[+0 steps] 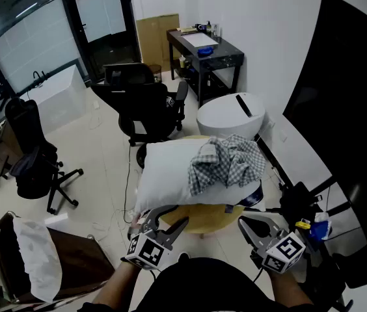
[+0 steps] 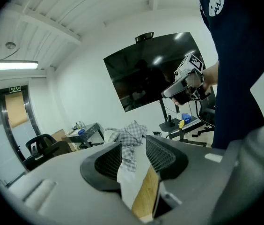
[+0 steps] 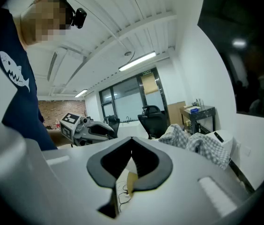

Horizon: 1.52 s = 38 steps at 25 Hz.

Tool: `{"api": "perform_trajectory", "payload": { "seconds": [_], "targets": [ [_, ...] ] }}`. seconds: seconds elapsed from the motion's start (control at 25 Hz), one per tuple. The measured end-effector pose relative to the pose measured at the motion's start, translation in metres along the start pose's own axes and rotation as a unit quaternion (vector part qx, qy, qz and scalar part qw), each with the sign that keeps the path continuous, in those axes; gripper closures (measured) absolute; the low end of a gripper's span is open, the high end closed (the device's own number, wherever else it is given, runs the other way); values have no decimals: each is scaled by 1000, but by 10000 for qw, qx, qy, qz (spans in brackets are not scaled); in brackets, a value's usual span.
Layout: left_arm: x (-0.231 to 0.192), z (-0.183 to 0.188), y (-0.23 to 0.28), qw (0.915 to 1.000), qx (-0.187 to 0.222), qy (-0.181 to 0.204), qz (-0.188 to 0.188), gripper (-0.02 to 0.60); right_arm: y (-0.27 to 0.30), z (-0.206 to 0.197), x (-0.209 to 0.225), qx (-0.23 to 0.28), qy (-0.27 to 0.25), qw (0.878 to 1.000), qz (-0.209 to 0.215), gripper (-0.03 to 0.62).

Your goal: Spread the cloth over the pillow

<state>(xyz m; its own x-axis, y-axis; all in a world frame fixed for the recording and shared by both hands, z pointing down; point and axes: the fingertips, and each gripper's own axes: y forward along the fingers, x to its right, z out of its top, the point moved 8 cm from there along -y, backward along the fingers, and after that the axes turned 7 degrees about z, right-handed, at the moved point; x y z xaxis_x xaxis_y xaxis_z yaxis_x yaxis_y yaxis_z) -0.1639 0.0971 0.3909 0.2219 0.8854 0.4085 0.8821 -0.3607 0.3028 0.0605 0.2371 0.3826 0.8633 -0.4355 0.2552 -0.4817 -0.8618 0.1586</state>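
Observation:
A white pillow (image 1: 170, 171) lies on a round wooden table (image 1: 200, 218). A grey-and-white checked cloth (image 1: 226, 161) sits bunched up on the pillow's right half. My left gripper (image 1: 176, 218) is held short of the pillow's near left corner, open, with nothing between its jaws. In the left gripper view (image 2: 132, 146) the cloth (image 2: 131, 132) and pillow (image 2: 126, 179) show farther off through the gap. My right gripper (image 1: 243, 222) is at the table's near right edge, shut and empty. In the right gripper view (image 3: 132, 139) the cloth (image 3: 193, 142) lies ahead to the right.
A white round bin (image 1: 231, 114) stands just behind the table, with a black desk (image 1: 204, 54) beyond it. Black office chairs (image 1: 146, 103) are to the back left. A large dark screen (image 1: 343, 142) and a stand (image 1: 313, 223) fill the right. A brown box (image 1: 73, 259) is at the lower left.

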Motion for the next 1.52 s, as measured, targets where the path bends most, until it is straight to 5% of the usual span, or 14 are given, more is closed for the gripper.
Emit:
{"api": "perform_trajectory", "payload": {
  "seconds": [0.56, 1.12, 1.52],
  "targets": [
    [-48, -50, 44, 9991, -333, -186, -186, 428, 54, 10, 17, -199, -355, 9986, -351, 543],
    [-82, -81, 197, 9854, -1702, -85, 15, 400, 78, 10, 108, -518, -366, 9980, 36, 518],
    [-87, -99, 245, 9758, -2108, -565, -110, 388, 98, -2, 143, -1186, -1173, 9852, 405, 496]
  ]
}}
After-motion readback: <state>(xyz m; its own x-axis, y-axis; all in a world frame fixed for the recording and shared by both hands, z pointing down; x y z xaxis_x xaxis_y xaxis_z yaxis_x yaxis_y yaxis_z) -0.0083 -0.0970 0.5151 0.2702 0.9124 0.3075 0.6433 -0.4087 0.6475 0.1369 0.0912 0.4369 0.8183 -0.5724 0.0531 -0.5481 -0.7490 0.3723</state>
